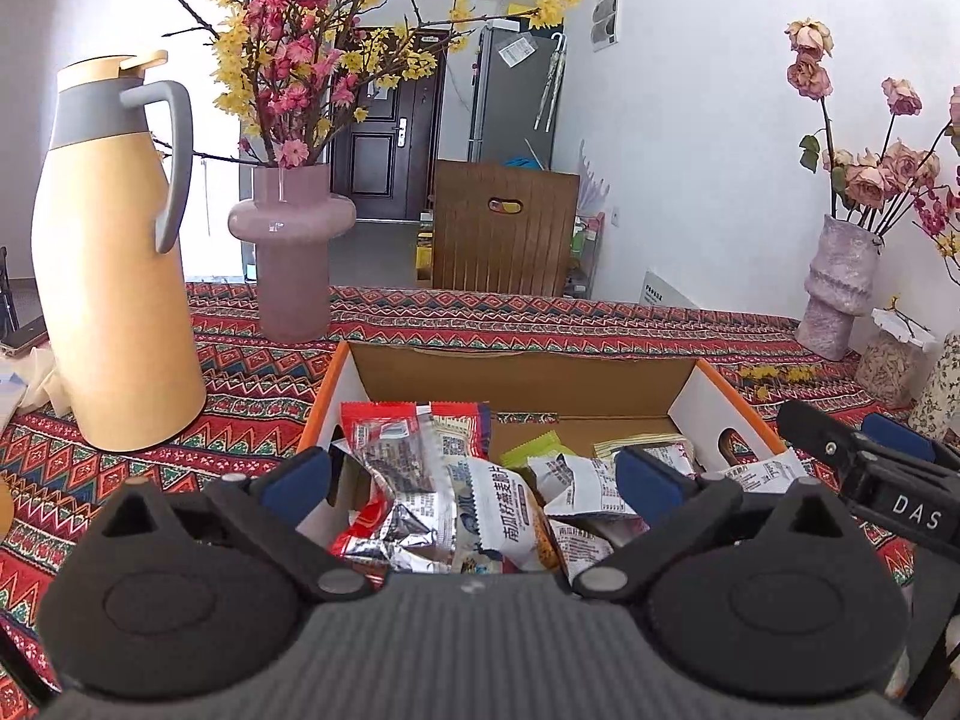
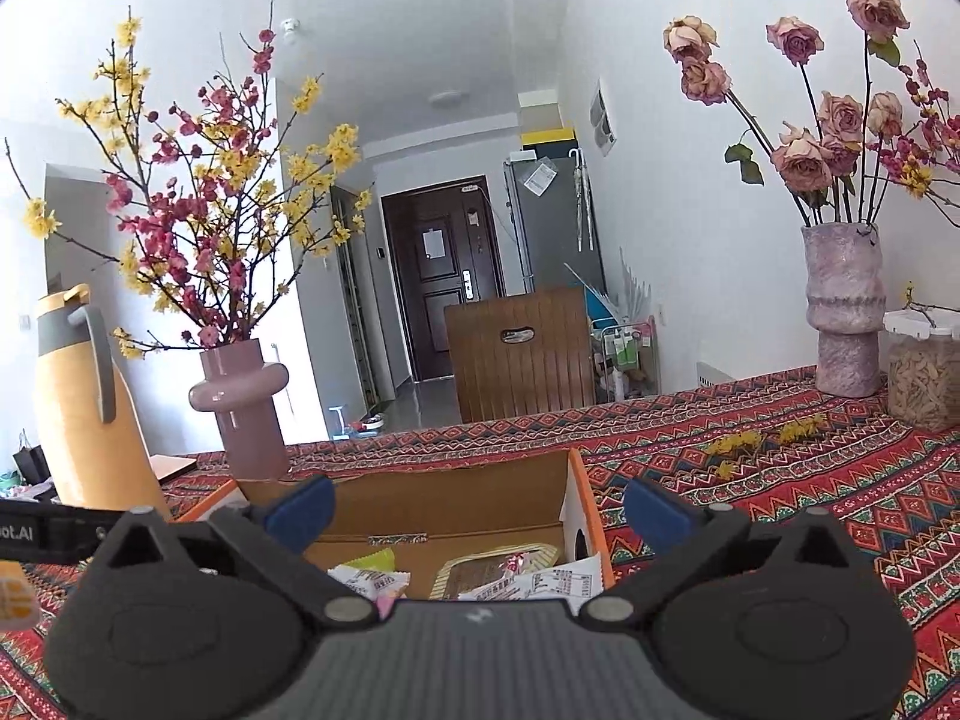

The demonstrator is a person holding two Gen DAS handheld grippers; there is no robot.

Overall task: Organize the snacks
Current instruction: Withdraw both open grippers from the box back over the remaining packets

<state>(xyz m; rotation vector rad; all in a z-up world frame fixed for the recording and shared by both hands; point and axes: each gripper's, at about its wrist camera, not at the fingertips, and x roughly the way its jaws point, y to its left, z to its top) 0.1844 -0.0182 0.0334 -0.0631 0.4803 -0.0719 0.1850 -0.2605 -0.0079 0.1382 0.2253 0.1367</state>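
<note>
An open cardboard box (image 1: 528, 369) with orange rims sits on the patterned tablecloth and holds several snack packets (image 1: 420, 480), red, silver, white and green. My left gripper (image 1: 474, 480) hangs over the box's near side, jaws wide open, nothing pressed between the blue pads. In the right wrist view the same box (image 2: 579, 480) lies below, with white and green packets (image 2: 540, 582) inside. My right gripper (image 2: 477, 510) is open and empty above the box's near right corner. Its black body (image 1: 870, 474) shows at the right edge of the left wrist view.
A tall yellow thermos jug (image 1: 114, 258) stands left of the box. Behind it is a pink vase of blossom branches (image 1: 291, 252). A mottled vase of roses (image 2: 843, 312) and a clear jar (image 2: 921, 366) stand at the right. A wooden chair (image 1: 501, 228) faces the table's far edge.
</note>
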